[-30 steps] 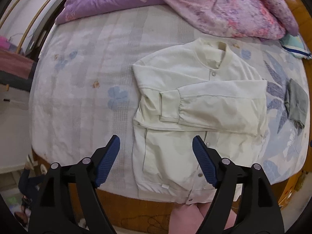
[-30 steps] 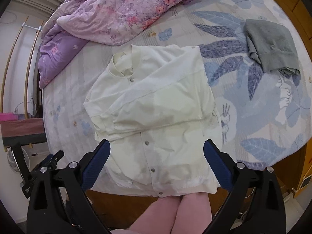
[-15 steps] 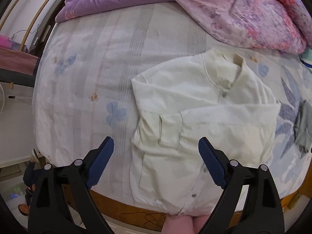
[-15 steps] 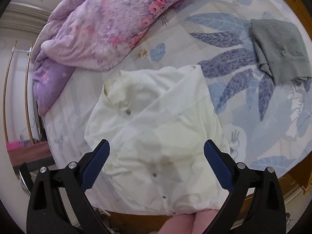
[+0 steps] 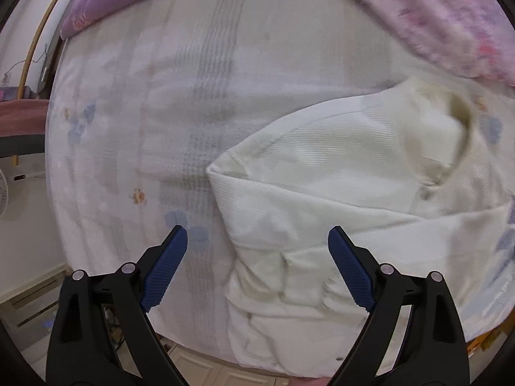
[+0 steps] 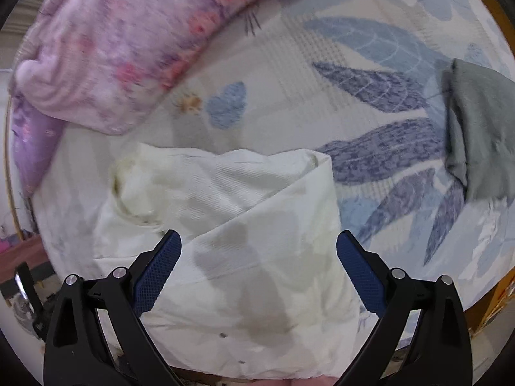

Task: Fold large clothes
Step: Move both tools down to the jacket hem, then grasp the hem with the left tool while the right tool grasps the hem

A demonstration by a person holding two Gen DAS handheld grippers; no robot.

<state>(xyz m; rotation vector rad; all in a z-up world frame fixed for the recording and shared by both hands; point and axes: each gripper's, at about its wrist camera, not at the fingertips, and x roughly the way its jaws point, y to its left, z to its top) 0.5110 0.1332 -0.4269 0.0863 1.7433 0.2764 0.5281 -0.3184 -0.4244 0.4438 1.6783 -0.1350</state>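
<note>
Both wrist views look steeply down on the bed, and both are a little smeared. The cream-white button-front jacket [image 5: 338,199] lies flat on the pale floral bedsheet [image 5: 154,103], close to the near edge of the mattress, collar toward the far side and hem toward the near side. Its sleeves are folded across the chest, one cuff lying over the front panel.

The left gripper [image 5: 257,267] hangs over the jacket's left side, its jaws wide apart, and they have just been opening further. Nothing is between them but air: one ribbed blue pad [image 5: 165,270] sits over bare sheet just beside the jacket's edge, the other over the folded sleeve. No pad presses on cloth.

The right gripper [image 6: 259,276] is spread just as wide, hovering above the jacket's [image 6: 251,241] right half. Its blue fingers [image 6: 360,276] frame the folded sleeve and the snap buttons near the hem, gripping nothing. Dark shadows fall on the fabric between them.

Far from the jacket, a rumpled pink and purple floral quilt [image 6: 106,51] is heaped along the far left of the bed. A folded grey garment [image 6: 479,128] rests well apart on the right, over the blue leaf print of the sheet [image 6: 379,90]. At the left margin a fan [image 5: 3,193] shows beside the bed.
</note>
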